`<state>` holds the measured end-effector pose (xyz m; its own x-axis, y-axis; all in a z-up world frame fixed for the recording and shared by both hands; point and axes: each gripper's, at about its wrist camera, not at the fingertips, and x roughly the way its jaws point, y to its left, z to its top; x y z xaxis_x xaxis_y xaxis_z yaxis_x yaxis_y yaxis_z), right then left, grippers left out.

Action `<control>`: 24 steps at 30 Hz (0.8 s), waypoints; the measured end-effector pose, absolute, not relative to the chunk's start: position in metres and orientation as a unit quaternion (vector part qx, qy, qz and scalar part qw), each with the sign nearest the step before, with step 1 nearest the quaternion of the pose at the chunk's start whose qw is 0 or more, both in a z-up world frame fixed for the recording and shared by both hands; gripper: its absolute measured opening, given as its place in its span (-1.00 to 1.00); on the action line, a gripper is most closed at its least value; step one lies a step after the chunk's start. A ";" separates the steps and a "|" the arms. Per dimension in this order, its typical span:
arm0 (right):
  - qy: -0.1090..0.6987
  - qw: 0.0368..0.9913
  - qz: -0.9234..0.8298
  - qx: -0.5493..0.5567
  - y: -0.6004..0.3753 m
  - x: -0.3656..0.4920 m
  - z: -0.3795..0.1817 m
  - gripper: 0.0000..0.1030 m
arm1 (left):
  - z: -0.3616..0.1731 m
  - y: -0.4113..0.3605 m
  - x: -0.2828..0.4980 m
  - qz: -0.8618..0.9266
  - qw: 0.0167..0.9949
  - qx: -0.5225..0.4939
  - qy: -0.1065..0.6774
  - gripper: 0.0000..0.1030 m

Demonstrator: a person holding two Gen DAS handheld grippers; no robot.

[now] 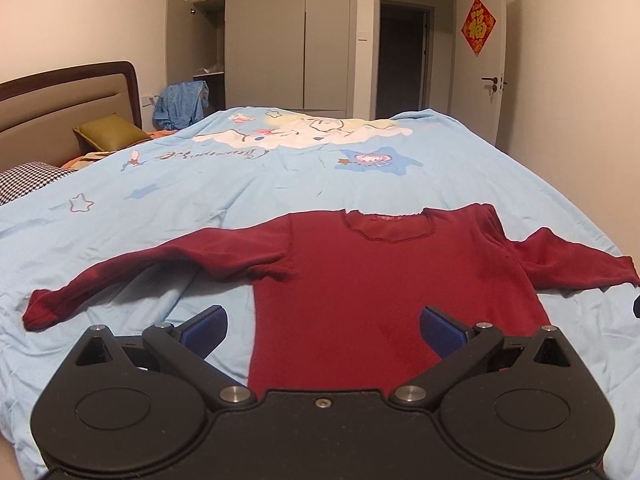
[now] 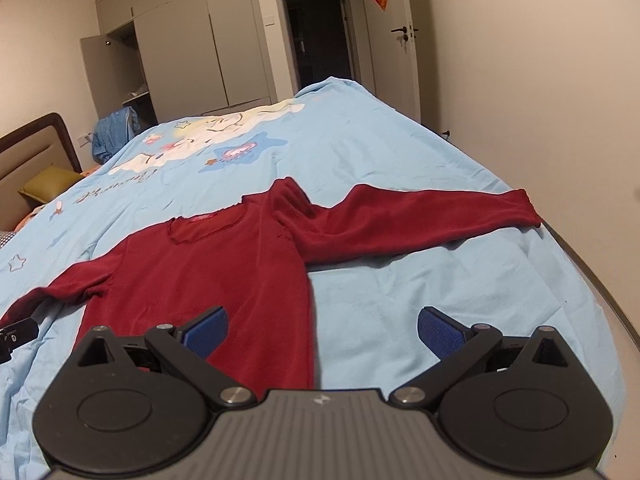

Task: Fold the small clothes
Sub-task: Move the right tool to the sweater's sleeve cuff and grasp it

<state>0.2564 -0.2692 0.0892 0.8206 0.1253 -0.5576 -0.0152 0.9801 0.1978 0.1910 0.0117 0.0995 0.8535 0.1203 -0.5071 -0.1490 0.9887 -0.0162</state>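
Observation:
A small dark red long-sleeved sweater (image 1: pixel 360 280) lies flat on the light blue quilt (image 1: pixel 240 200), neckline away from me, both sleeves spread out sideways. My left gripper (image 1: pixel 323 330) hovers open above the sweater's lower left part, nothing between its blue pads. In the right wrist view the same sweater (image 2: pixel 208 272) lies left of centre, its right sleeve (image 2: pixel 420 216) reaching toward the bed's edge. My right gripper (image 2: pixel 322 332) is open over the sweater's lower right edge and the quilt (image 2: pixel 420 288). The sweater's hem is hidden behind both gripper bodies.
The bed has a brown headboard (image 1: pixel 60 112) with an olive cushion (image 1: pixel 108 132) and a checked pillow (image 1: pixel 28 182) at the left. A grey wardrobe (image 1: pixel 280 40) and an open doorway (image 1: pixel 404 60) lie beyond. The wall (image 2: pixel 560 120) runs close along the bed's right edge.

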 end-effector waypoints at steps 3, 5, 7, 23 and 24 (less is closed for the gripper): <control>0.304 0.947 0.023 0.099 -0.280 0.271 0.087 1.00 | 0.096 0.007 0.211 0.067 0.960 -0.027 0.270 0.99; 0.308 0.946 0.012 0.102 -0.286 0.282 0.084 1.00 | 0.092 0.004 0.226 0.065 0.959 -0.025 0.273 0.99; 0.311 0.944 0.002 0.107 -0.292 0.293 0.081 1.00 | 0.086 0.003 0.237 0.064 0.963 -0.030 0.258 0.99; 0.339 0.931 -0.061 0.119 -0.332 0.376 0.045 1.00 | 0.034 -0.032 0.335 0.037 0.964 -0.027 0.262 0.99; 0.340 0.931 -0.063 0.119 -0.334 0.380 0.042 1.00 | 0.031 -0.036 0.340 0.035 0.964 -0.027 0.263 0.99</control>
